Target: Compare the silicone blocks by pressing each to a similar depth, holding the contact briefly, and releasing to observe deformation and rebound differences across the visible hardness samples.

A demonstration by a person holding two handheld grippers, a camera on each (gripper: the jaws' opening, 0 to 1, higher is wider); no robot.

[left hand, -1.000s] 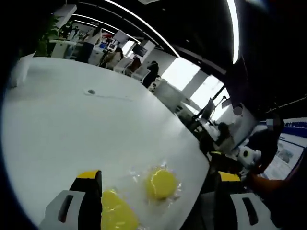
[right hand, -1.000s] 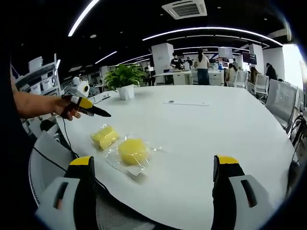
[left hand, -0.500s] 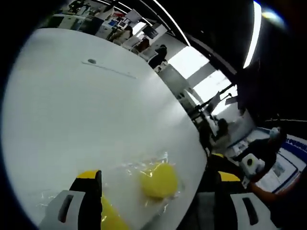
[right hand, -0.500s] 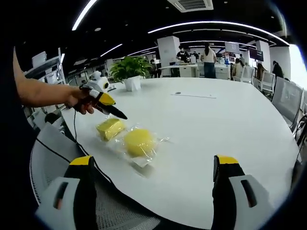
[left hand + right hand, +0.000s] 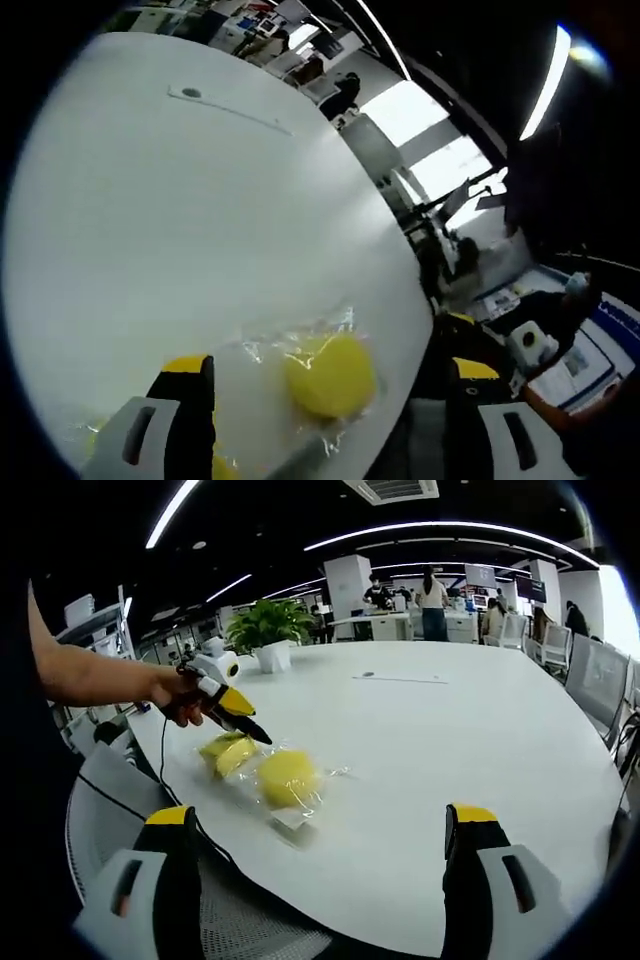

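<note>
In the right gripper view the right gripper (image 5: 320, 880) has its fingers (image 5: 470, 880) spread wide apart and they hold nothing; they stand above the near edge of the white table (image 5: 480, 740).

The left gripper (image 5: 235, 715), held in a person's hand (image 5: 180, 695), comes in from the left, and its dark tip touches the flatter yellow silicone block (image 5: 225, 752); I cannot tell from there if its fingers are closed. In the left gripper view the left gripper's fingers (image 5: 180, 420) are wide apart, with the rounded yellow silicone block (image 5: 330, 375) in its clear plastic wrap between them.

Both blocks lie just beside each other near the table's edge. No writing can be read.

Farther off, a potted plant (image 5: 265, 635) stands at the far edge of the table, and a grey mesh chair (image 5: 105, 810) is below the near edge.
</note>
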